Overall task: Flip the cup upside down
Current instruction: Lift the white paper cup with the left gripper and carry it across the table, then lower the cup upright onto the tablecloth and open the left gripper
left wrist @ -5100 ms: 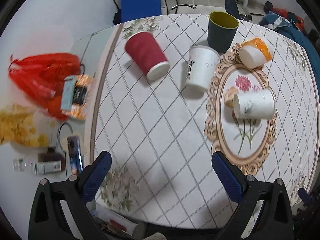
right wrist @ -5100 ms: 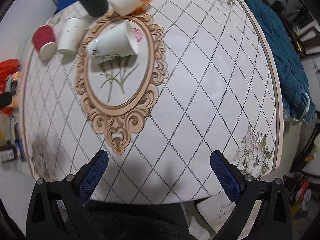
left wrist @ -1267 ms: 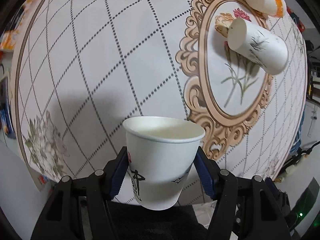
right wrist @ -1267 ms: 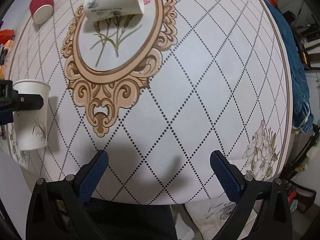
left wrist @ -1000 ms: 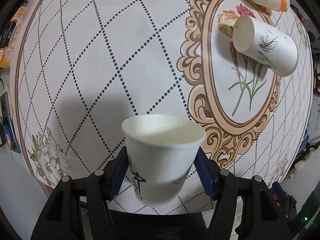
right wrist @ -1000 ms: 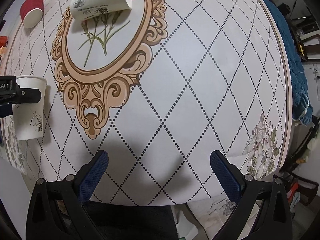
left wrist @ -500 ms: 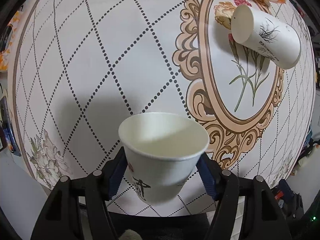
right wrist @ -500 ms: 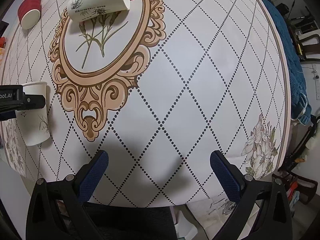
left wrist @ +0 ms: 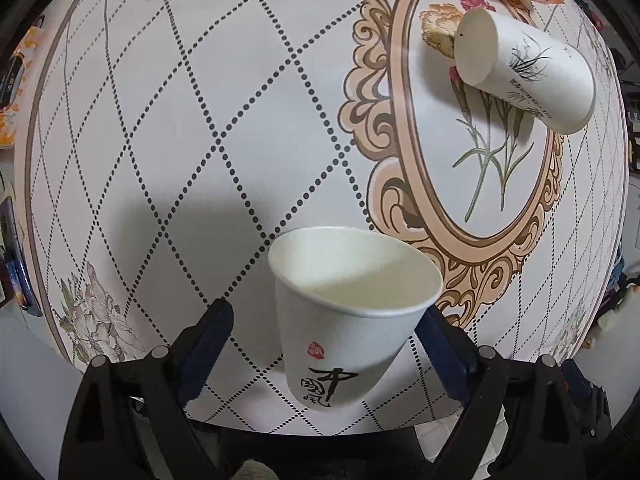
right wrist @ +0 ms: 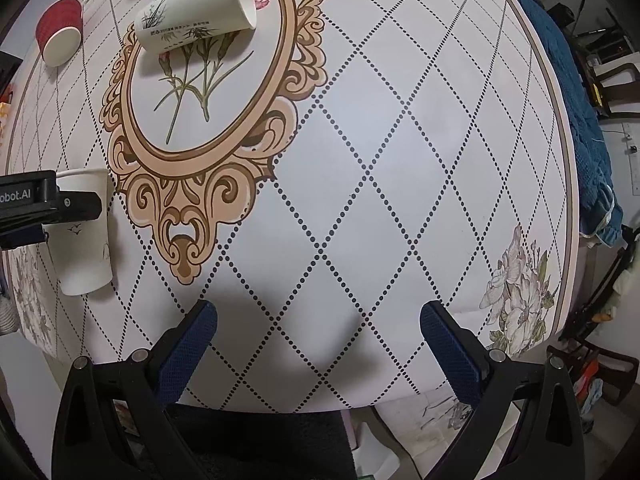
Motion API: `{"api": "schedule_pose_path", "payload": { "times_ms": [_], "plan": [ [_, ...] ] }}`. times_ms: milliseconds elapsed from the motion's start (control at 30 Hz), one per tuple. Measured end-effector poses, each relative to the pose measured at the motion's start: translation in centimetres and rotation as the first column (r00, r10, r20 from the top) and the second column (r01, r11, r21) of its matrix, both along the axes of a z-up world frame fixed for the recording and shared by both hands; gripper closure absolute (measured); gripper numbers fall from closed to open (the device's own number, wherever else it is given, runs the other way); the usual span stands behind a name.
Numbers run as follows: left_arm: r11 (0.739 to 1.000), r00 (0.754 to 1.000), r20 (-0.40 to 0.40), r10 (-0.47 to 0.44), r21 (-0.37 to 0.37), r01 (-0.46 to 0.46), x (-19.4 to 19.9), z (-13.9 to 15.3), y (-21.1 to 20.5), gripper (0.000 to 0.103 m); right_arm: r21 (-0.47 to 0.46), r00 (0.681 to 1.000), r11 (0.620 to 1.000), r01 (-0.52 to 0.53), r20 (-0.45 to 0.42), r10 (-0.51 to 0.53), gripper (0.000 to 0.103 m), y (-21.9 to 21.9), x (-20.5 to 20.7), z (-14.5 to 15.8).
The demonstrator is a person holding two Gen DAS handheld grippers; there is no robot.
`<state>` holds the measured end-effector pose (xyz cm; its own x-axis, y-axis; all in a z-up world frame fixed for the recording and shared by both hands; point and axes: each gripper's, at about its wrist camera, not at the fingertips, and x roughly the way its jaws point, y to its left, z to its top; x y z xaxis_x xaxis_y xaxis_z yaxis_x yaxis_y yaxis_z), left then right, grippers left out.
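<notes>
The white paper cup with black writing (left wrist: 352, 312) stands mouth up near the 6 o'clock edge of the round patterned table (left wrist: 240, 120). It is not flipped yet; I think it needs a fresh grab and a turn. The left gripper (left wrist: 324, 344) is wide apart, its left pad clear of the cup. I cannot tell if the right pad touches. The right gripper (right wrist: 318, 344) is wide apart and empty.

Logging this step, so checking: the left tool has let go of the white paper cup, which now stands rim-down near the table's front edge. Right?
Not quite. The left tool has opened around the white paper cup, but the cup stands rim-up: the left wrist view looks into its open mouth. It is near the table's front edge, as the right wrist view also shows.
</notes>
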<state>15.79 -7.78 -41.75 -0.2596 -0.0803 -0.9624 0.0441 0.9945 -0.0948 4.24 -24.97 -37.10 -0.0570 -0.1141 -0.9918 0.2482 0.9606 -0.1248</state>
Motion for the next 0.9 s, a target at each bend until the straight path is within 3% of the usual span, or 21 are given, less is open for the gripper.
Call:
{"api": "schedule_pose_path", "payload": {
  "times_ms": [367,700,900],
  "plan": [
    [1.0,0.999,0.032,-0.022,0.002,0.022,0.3,2.4,-0.7,0.011,-0.001,1.0,1.0,0.004,0.016,-0.004,0.0,-0.5,-0.8,0.8],
    [0.999,0.991,0.128,-0.033,-0.002,0.034,-1.7,9.0,-0.8,0.011,0.025,0.999,1.0,-0.001,0.046,0.0,0.0,0.4,-1.3,2.7],
    [0.998,0.977,0.202,-0.064,0.028,0.06,-5.8,12.2,1.4,0.011,0.057,0.996,0.998,-0.021,0.091,0.016,0.0,1.4,-2.2,5.3]
  ]
}}
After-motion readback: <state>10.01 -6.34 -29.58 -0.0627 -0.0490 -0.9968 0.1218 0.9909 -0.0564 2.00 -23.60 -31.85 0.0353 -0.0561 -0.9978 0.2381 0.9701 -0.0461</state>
